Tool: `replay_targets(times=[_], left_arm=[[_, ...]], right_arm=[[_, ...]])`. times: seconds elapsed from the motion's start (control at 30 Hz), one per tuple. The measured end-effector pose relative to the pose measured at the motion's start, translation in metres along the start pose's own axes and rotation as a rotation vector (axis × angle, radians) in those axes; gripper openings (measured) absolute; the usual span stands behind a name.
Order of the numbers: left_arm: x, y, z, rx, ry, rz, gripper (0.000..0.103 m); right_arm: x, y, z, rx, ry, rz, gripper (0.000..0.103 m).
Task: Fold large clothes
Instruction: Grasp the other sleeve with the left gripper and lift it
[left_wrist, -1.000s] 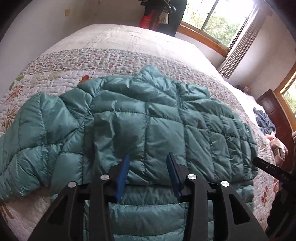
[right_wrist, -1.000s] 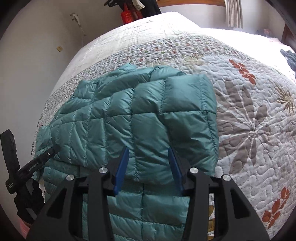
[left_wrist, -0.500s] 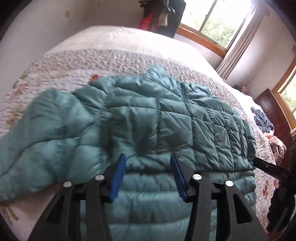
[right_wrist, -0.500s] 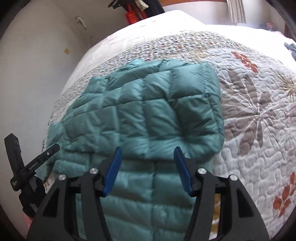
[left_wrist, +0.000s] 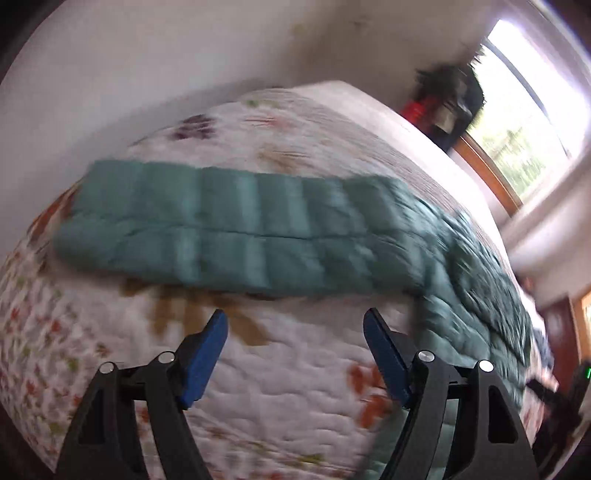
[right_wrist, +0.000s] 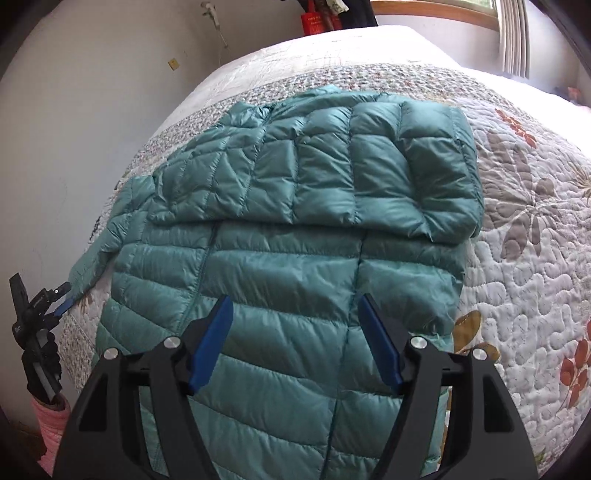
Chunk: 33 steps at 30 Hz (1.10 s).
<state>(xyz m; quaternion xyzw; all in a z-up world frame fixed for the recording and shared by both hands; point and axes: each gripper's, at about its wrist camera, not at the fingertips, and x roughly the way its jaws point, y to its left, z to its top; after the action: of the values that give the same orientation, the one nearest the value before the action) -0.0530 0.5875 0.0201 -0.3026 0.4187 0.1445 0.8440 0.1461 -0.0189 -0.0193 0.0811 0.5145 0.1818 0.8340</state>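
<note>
Teal puffer jacket (right_wrist: 280, 258) spread on the bed (right_wrist: 524, 258): its unfolded sleeve (left_wrist: 221, 229) lies crosswise just ahead of the released left tongs (left_wrist: 295, 332); right tongs (right_wrist: 291, 317), also released, hover above the body.

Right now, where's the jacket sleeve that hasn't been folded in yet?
In the left wrist view, the unfolded sleeve lies flat on the quilt, stretching left from the jacket body, just ahead of the open left gripper.

bare quilt (left_wrist: 295, 387) before left claw (left_wrist: 295, 328), sleeve (left_wrist: 229, 229) lying across beyond
</note>
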Motion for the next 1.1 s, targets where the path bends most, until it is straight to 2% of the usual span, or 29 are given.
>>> replay_targets(times=[0.13,0.2,0.4,0.47,0.53,0.57,0.63,0.67,0.73,0.87,1.1], left_arm=[[0.009,0.057,0.010,-0.201,-0.013,0.030,0.075],[0.018,0.078,0.016,-0.267,-0.019,0.004,0.075],[0.028,0.088,0.034,-0.323,-0.098,0.010,0.075],[0.031,0.088,0.039,-0.318,-0.117,0.054,0.063],[0.033,0.092,0.041,-0.332,-0.132,0.098,0.043],[0.032,0.097,0.042,-0.344,-0.142,0.111,0.037],[0.032,0.105,0.045,-0.361,-0.146,0.101,0.018],[0.031,0.107,0.045,-0.367,-0.148,0.088,0.013],[0.027,0.108,0.046,-0.362,-0.162,0.073,0.004],[0.008,0.091,0.048,-0.310,-0.249,0.048,0.003],[-0.042,0.013,0.060,-0.098,-0.401,-0.040,0.002]], right_arm=[[0.013,-0.007,-0.003,0.021,0.022,0.002,0.070],[0.017,-0.008,-0.005,0.027,0.026,0.005,0.070],[0.020,-0.007,-0.004,0.023,0.025,0.006,0.070],[0.020,-0.007,-0.004,0.023,0.025,0.004,0.070],[0.021,-0.006,-0.005,0.020,0.026,-0.002,0.070],[0.021,-0.006,-0.005,0.019,0.026,-0.005,0.070],[0.021,-0.005,-0.006,0.014,0.026,-0.012,0.070],[0.021,-0.005,-0.007,0.014,0.028,-0.014,0.070],[0.021,-0.005,-0.008,0.014,0.030,-0.019,0.070],[0.017,-0.003,-0.010,0.009,0.029,-0.026,0.070],[0.008,-0.004,-0.016,0.012,0.016,-0.057,0.070]])
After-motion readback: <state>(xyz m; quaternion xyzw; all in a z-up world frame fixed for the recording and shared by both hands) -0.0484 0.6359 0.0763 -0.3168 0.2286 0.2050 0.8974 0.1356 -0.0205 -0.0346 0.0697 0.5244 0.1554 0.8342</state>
